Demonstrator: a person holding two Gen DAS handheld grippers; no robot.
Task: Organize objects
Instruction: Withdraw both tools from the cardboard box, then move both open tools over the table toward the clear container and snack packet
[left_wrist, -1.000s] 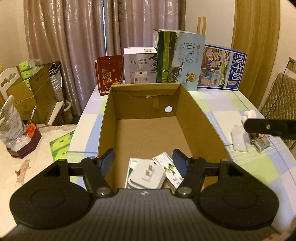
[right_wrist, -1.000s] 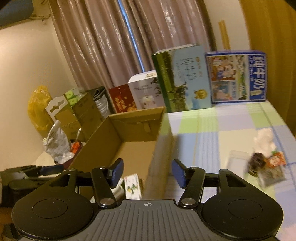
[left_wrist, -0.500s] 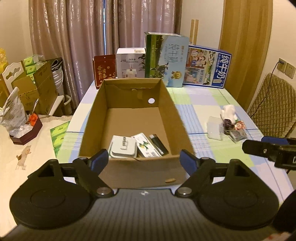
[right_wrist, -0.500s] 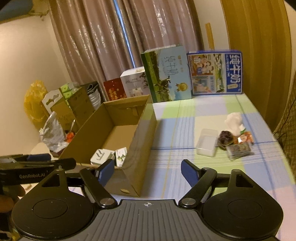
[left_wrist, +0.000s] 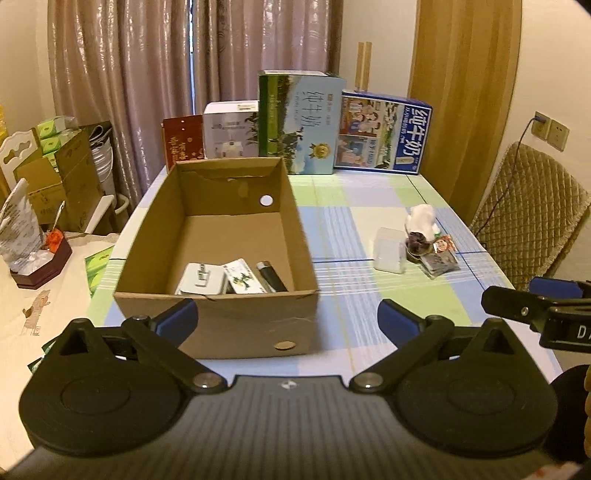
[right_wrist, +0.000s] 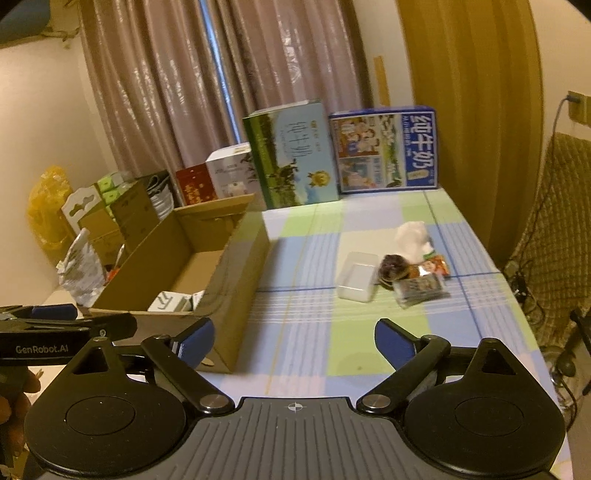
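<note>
Left gripper (left_wrist: 287, 320) and right gripper (right_wrist: 294, 342): jaws wide, empty. Cardboard box (left_wrist: 236, 328) on checked tablecloth (left_wrist: 347, 236) holds white adapter (left_wrist: 201, 278), lighter (left_wrist: 271, 276); its near wall partly hides them. Loose snack packets (right_wrist: 419, 286) blurred, unidentifiable.

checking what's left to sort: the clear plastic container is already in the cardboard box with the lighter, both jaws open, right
Not quite. The clear plastic container is on the tablecloth, right of the cardboard box, as the left wrist view shows. The lighter is in the box, and both jaws are open.
</note>
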